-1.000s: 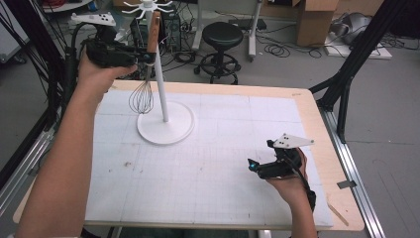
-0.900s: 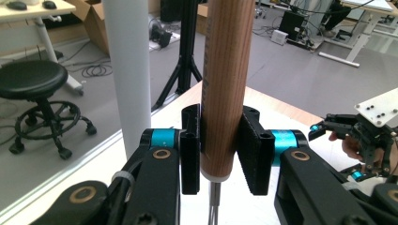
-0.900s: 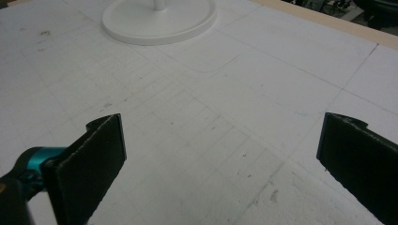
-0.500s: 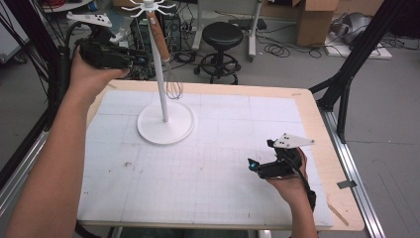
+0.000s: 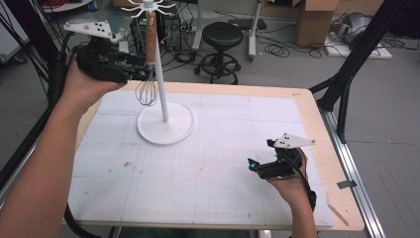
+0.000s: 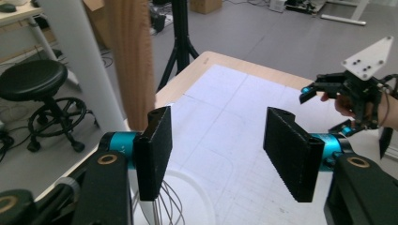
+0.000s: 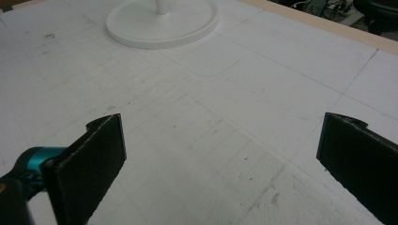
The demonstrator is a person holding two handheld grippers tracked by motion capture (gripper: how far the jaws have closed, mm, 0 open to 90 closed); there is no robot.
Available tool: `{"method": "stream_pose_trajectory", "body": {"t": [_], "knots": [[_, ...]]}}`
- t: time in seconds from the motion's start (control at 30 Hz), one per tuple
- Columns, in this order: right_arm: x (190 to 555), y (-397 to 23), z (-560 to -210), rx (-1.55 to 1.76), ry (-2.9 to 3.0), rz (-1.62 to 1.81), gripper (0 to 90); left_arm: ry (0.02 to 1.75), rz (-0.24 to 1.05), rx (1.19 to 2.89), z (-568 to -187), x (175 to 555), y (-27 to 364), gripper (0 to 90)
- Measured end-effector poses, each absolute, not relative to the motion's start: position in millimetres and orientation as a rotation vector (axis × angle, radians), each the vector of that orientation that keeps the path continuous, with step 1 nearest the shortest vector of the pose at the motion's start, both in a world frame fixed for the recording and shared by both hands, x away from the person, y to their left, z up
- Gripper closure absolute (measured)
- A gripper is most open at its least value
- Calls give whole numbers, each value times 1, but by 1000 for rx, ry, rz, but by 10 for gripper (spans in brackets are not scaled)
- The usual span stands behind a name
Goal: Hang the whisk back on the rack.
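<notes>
A white stand [image 5: 164, 125] with a round base and a hooked top rises at the back left of the mat. A whisk [image 5: 147, 90] with a wooden handle [image 5: 150, 37] hangs from that top, left of the pole. My left gripper [image 5: 140, 75] is raised beside the whisk. In the left gripper view it [image 6: 218, 117] is open with nothing between the jaws; the wooden handle [image 6: 133, 61] stands just beyond its left jaw and the wires [image 6: 164, 206] below. My right gripper [image 5: 260, 153] rests low at the front right, open [image 7: 223, 126] over bare mat.
A white gridded mat [image 5: 223, 163] covers a wooden table [image 5: 317, 124]. The stand's base [image 7: 162, 21] lies ahead of the right gripper. Beyond the table's far edge are a black stool [image 5: 222, 34], cables and boxes on the floor. Black frame struts stand at both sides.
The whisk's wire head swung right, behind the pole, and has come back to the pole's left. The left gripper has shifted only slightly. The right gripper has stayed put.
</notes>
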State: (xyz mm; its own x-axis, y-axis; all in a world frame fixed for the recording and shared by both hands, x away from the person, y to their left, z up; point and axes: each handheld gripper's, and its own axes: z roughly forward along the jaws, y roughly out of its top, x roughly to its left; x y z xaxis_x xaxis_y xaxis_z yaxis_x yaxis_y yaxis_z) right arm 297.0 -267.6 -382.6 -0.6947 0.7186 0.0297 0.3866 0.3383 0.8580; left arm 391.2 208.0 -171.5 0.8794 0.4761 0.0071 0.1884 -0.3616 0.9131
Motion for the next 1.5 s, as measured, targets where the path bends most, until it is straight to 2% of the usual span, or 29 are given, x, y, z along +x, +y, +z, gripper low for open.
{"method": "stream_pose_trajectory", "body": {"t": [0.27,0.47,0.93,1.5], "knots": [[296,-264,-382,972,2260,1295,4,431,287,1987,-180,377,206,331],[296,-263,-382,973,2263,1287,4,454,278,1994,-193,373,213,312],[297,-263,-383,975,2263,1286,4,460,206,1972,-250,358,216,264],[297,-262,-383,970,2272,1279,4,516,198,2017,-305,340,223,197]]}}
